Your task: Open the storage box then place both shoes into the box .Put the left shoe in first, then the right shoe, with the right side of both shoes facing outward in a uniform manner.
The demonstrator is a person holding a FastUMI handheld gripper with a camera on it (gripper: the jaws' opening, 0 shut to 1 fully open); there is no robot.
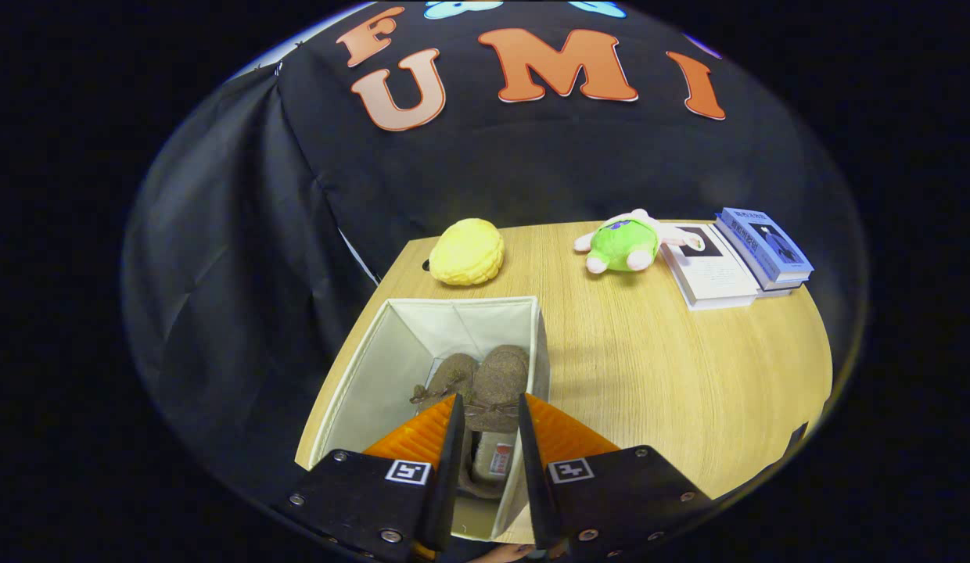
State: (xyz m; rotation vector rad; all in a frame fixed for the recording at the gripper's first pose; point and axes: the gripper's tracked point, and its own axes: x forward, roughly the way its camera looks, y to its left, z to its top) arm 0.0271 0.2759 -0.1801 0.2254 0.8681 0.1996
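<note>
– While hovering over the storage box (360,375): tongs (489,410) apart, clamped on nothing. Left shoe (446,379) and right shoe (497,383) both down inside, side by side, touching.
– Axis?
– Long axis running away from the tongs, toes toward the far wall. Right shoe directly between and below the fingers, left one just to its left.
– Bench (688,375)?
– Yellow plush (467,251), green plush (626,242), books (735,258) well beyond. Looks like only a straight lift out left.

A: Where is the camera mounted?
B: On the gripper (489,407), angled down along its parted fingers, close above the open storage box (391,367). The wooden table (688,375) is seen stretching beyond.
</note>
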